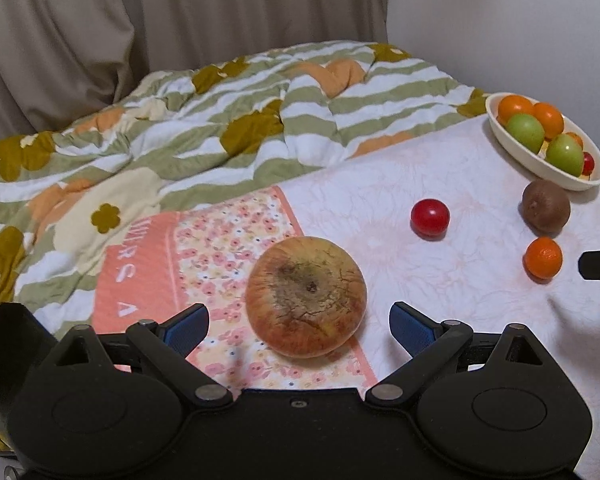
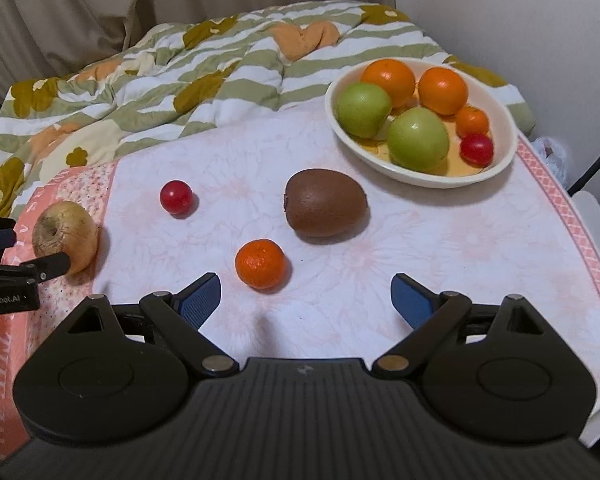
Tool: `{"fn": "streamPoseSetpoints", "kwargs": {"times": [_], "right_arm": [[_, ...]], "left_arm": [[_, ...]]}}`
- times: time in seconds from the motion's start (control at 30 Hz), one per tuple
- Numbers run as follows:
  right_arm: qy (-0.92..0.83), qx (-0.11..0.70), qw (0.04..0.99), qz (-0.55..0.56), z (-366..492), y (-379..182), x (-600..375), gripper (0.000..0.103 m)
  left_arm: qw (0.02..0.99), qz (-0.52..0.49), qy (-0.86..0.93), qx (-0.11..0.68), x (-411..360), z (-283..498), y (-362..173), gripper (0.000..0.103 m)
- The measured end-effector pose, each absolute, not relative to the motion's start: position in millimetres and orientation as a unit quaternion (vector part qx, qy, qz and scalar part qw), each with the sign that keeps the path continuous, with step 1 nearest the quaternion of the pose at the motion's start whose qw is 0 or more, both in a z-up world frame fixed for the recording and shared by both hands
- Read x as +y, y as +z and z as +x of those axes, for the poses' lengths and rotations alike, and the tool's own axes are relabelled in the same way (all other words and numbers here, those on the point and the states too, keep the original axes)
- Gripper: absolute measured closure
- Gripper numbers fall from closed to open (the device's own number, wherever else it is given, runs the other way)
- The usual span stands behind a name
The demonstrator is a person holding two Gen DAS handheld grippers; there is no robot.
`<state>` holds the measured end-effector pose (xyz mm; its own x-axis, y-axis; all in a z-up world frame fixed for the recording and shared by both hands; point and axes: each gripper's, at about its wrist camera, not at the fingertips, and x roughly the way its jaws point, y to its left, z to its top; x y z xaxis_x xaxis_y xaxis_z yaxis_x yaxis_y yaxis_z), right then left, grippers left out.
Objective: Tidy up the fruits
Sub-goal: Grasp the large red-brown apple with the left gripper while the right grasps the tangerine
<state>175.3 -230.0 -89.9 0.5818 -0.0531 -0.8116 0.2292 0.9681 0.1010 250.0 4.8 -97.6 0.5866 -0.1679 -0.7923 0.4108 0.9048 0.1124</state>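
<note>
A reddish-yellow apple [image 1: 306,297] [image 2: 65,237] lies on the cloth just ahead of my open left gripper [image 1: 299,330], partly between its blue pads without touching them. My right gripper [image 2: 306,300] is open above the cloth, with a small mandarin [image 2: 260,264] [image 1: 543,258] just ahead of its left pad. Farther off lie a brown kiwi [image 2: 325,208] [image 1: 545,206] and a small red fruit [image 2: 176,197] [image 1: 429,217]. A cream bowl [image 2: 496,164] [image 1: 512,152] at the back right holds oranges, two green apples and a small red fruit.
A rumpled quilt [image 1: 180,120] [image 2: 160,76] with green stripes and flowers covers the back and left. Curtains [image 1: 100,20] hang behind it, and a white wall stands to the right. The cloth's pink-bordered right edge [image 2: 580,232] drops off near a dark cable.
</note>
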Motion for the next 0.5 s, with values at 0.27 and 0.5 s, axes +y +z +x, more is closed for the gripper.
{"fn": "streamPoseSetpoints", "kwargs": {"times": [0.27, 0.5], "right_arm": [[-0.070, 0.466, 0.877, 0.089, 194.9, -102.3, -222.7, 0.000], [-0.052, 0.472, 0.878, 0.068, 207.4, -106.8, -212.3, 0.007]], "left_arm": [[0.878, 0.141, -0.163, 0.427, -5.3, 266.4, -108.7, 0.011], [0.874, 0.149, -0.161, 0.434, -9.0, 271.1, -115.4, 0.024]]}}
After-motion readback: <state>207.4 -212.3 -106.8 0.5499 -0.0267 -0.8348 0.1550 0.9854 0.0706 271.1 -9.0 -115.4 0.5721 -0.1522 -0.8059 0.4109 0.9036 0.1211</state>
